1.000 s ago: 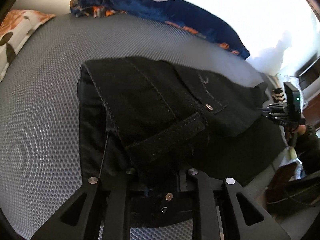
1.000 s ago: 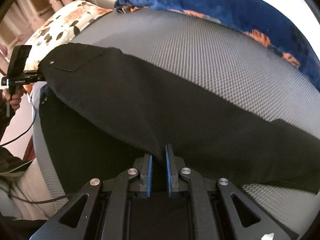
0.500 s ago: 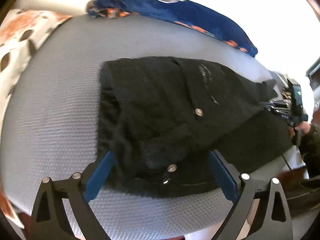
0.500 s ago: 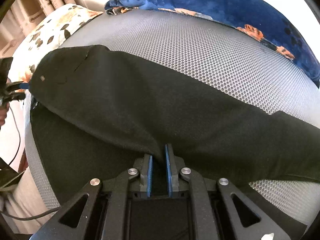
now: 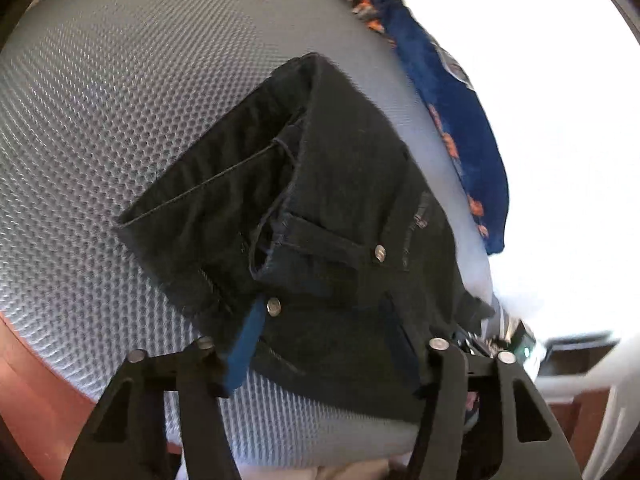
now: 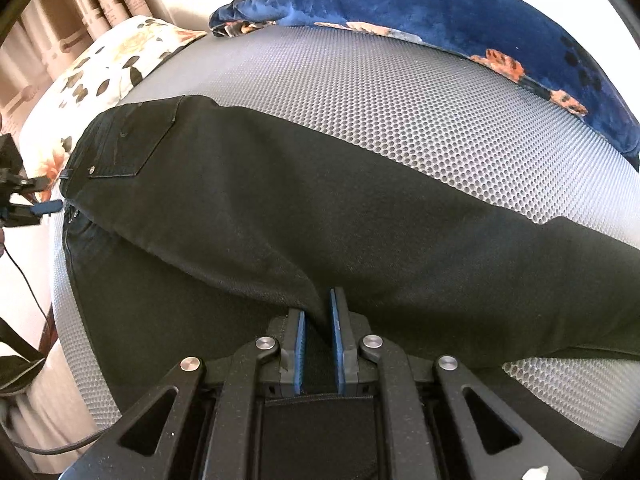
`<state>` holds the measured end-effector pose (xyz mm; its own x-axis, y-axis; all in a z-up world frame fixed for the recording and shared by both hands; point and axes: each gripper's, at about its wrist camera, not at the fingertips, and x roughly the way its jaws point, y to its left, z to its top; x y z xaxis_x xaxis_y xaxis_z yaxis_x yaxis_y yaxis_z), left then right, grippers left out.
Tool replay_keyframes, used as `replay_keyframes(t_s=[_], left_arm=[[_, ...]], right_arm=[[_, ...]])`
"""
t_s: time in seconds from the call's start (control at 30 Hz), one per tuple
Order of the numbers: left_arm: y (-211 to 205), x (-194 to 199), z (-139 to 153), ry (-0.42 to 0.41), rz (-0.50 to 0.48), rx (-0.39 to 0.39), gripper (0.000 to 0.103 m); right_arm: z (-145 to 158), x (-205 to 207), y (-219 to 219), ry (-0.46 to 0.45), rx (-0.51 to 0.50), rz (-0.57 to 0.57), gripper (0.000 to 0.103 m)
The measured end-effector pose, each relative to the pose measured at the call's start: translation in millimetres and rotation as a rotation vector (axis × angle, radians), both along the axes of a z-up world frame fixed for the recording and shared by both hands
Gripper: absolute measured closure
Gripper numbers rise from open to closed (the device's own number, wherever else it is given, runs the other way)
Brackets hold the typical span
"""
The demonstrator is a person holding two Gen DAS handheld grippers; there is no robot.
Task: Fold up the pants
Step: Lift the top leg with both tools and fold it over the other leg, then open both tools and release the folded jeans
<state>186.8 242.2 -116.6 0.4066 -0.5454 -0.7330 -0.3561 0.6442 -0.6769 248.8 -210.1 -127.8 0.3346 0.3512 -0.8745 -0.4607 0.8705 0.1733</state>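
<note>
Black pants [image 6: 304,208] lie folded lengthwise across a grey mesh mattress [image 6: 392,92]. In the left wrist view the waistband end [image 5: 320,216] with its metal buttons lies just in front of my left gripper [image 5: 320,340], which is open, its blue pads either side of the waist. In the right wrist view my right gripper [image 6: 318,320] is shut on a fold of the pants' edge at mid-leg. The left gripper [image 6: 28,204] shows at the far left by the waistband.
A blue blanket with orange print [image 6: 460,12] lies along the far side of the mattress. A floral pillow [image 6: 108,64] sits at the back left, curtains behind it. The mattress edge and reddish floor [image 5: 44,380] are close below the left gripper.
My left gripper let go of the waistband, opened and swung round to the pants' end, tilting its view. My right gripper stayed shut on the fabric, which has settled flatter.
</note>
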Motion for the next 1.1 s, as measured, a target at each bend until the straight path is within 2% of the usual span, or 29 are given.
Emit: replay_keyframes(t_s=[0.13, 0.2, 0.27, 0.33, 0.57, 0.7, 0.77, 0.9, 1.0, 1.1], left_arm=[[1.6, 12.1, -6.0, 0.013, 0.062, 0.0, 0.048], [-0.8, 17.6, -6.7, 0.015, 0.06, 0.006, 0.059], [-5.8, 22.7, -2.8, 0.006, 0.029, 0.029, 0.076], [-12.1, 30.0, 9.0, -0.007, -0.028, 0.088, 0.081], [-12.7, 57.1, 44.3, -0.068, -0.243, 0.228, 0.082], [3.0, 53.2, 33.2, -0.048, -0.352, 0.302, 0.082], [2.7, 48.9, 25.4, -0.029, -0.394, 0.335, 0.082], [2.5, 39.0, 11.4, -0.011, -0.424, 0.342, 0.082], [13.1, 27.5, 13.8, -0.02, -0.421, 0.32, 0.082], [15.6, 19.9, 13.2, -0.042, -0.451, 0.343, 0.081]], right_arm=[[-0.3, -1.7, -0.2, -0.004, -0.002, -0.002, 0.092], [-0.3, -1.9, -0.8, -0.002, 0.004, -0.005, 0.092], [0.0, -1.7, -1.1, -0.001, 0.009, -0.01, 0.092], [2.0, -2.7, -2.2, 0.001, 0.015, -0.024, 0.092], [49.3, -39.3, 6.5, -0.069, 0.016, -0.014, 0.094], [67.4, -71.4, 24.3, -0.059, -0.004, 0.033, 0.094], [65.4, -86.1, 33.4, -0.037, -0.014, 0.063, 0.095], [45.6, -107.2, 45.3, 0.028, -0.025, 0.096, 0.095], [35.6, -113.6, 47.1, 0.066, -0.009, 0.086, 0.095], [30.4, -120.2, 46.9, 0.092, 0.015, 0.082, 0.095]])
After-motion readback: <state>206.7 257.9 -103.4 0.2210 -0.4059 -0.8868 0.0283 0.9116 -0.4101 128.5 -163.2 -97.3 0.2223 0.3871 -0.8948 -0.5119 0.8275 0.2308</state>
